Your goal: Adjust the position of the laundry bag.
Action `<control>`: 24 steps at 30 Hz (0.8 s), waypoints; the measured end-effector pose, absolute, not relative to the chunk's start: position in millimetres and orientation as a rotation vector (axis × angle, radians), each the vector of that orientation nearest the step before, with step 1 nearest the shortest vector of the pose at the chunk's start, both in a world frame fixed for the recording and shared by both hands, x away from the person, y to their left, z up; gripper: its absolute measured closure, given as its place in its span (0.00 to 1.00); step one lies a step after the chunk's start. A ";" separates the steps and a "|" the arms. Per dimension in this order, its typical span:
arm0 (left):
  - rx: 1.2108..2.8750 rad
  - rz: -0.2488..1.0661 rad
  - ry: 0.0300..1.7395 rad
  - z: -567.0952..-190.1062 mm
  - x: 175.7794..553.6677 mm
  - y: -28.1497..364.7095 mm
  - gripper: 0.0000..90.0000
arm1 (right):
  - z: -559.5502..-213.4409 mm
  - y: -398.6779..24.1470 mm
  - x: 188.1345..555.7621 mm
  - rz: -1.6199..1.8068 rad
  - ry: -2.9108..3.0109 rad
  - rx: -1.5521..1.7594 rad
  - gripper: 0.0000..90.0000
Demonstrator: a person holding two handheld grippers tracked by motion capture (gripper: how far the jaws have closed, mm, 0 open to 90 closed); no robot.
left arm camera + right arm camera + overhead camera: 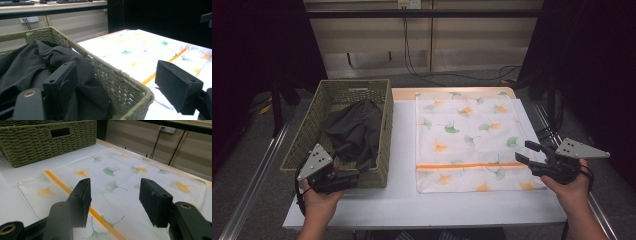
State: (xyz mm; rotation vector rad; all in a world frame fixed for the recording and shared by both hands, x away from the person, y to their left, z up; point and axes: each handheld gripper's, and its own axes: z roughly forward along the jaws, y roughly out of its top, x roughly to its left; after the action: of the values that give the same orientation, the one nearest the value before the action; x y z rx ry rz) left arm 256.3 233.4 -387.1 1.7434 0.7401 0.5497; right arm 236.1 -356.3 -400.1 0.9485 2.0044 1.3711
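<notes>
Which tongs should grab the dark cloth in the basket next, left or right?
Left, most likely. The left tongs stand open at the basket rim, one jaw already beside the dark cloth. The right tongs hover open over the leaf-print bag, farther from the basket.

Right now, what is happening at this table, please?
A person holds a two-jaw gripper in each hand. The left gripper is at the near corner of a woven basket that holds a dark cloth; its jaws stand open astride the basket's wall. The right gripper hovers with open jaws over the right edge of a leaf-patterned cloth bag lying flat on the white table. Neither gripper holds anything.
</notes>
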 end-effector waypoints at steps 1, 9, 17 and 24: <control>1.738 0.542 0.730 -386.1 256.3 231.5 0.21 | -398.5 -356.4 236.3 1.356 2.002 0.946 0.48; 1.759 0.535 0.649 -370.5 250.8 207.6 0.19 | -396.5 -357.3 237.9 1.364 2.007 0.942 0.48; 1.814 0.503 0.609 -358.6 255.6 171.3 0.19 | -395.2 -355.3 238.9 1.377 1.994 0.950 0.50; 1.813 0.449 0.584 -357.7 261.5 152.0 0.18 | -397.2 -355.2 239.3 1.389 2.004 0.961 0.52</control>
State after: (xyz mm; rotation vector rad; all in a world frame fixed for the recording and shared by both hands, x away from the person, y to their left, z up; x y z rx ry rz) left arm 261.5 152.0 -357.7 1.8129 0.5840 0.4490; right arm 239.3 -355.2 -397.2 0.9606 2.0039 1.3888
